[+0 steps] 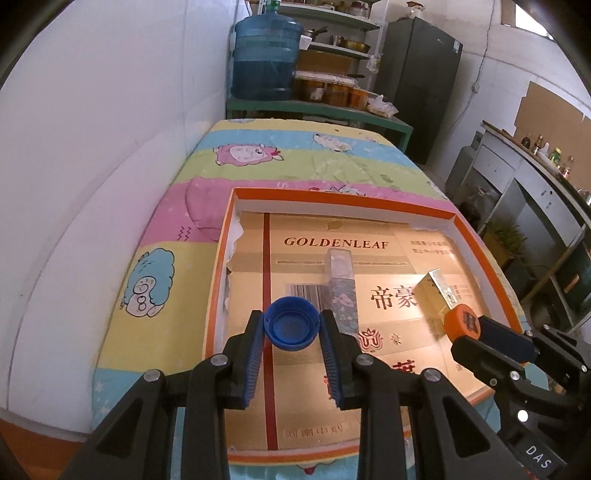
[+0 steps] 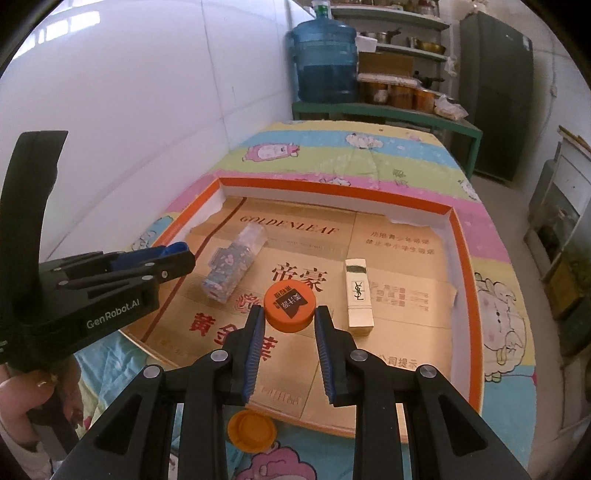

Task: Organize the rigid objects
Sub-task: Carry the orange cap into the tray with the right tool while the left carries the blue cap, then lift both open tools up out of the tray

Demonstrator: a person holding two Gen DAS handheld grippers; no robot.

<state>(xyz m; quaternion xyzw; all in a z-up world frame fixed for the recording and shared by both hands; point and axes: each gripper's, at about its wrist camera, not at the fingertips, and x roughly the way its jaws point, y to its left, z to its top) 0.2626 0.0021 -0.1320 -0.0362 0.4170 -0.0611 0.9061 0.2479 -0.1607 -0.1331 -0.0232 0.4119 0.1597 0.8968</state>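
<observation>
**Both grippers loaded with caps over the orange tray**

Work surface: a table or bed-like platform covered with a pastel striped cartoon cloth [image 1: 166, 206], set against a white wall [image 1: 110, 110] along its left edge. On the cloth lies a shallow orange-rimmed tray [image 1: 476, 236] lined with flattened gold cardboard printed "GOLDENLEAF" [image 1: 336, 243].

Left gripper [image 1: 291, 325]: fingers clamped on a blue bottle cap [image 1: 291, 328], open side facing the camera, held above the tray's near left portion.

Right gripper [image 2: 290, 312]: fingers closed on an orange cap [image 2: 291, 305] bearing a dark printed label, held above the tray's centre near its front edge.

Tray contents: a clear rectangular box with a speckled blue pattern [image 2: 234, 264] lies on its side toward the tray's left; a gold carton with a logo [image 2: 359, 295] lies flat toward the right. The two are well apart.

Outside the tray: a second orange cap [image 2: 252, 431] rests on the cloth just beside the tray's front edge.

A person's hand [image 2: 22, 406] shows at the left gripper's handle.

Room: beyond the far edge of the cloth, a green bench [image 2: 384, 110] carries a large blue water jug [image 2: 325, 62] and jars; shelving [image 2: 399, 22] with pots stands behind it, a dark refrigerator [image 2: 498, 92] to the right. A grey counter [image 1: 528, 177] with bottles runs along the right side.
</observation>
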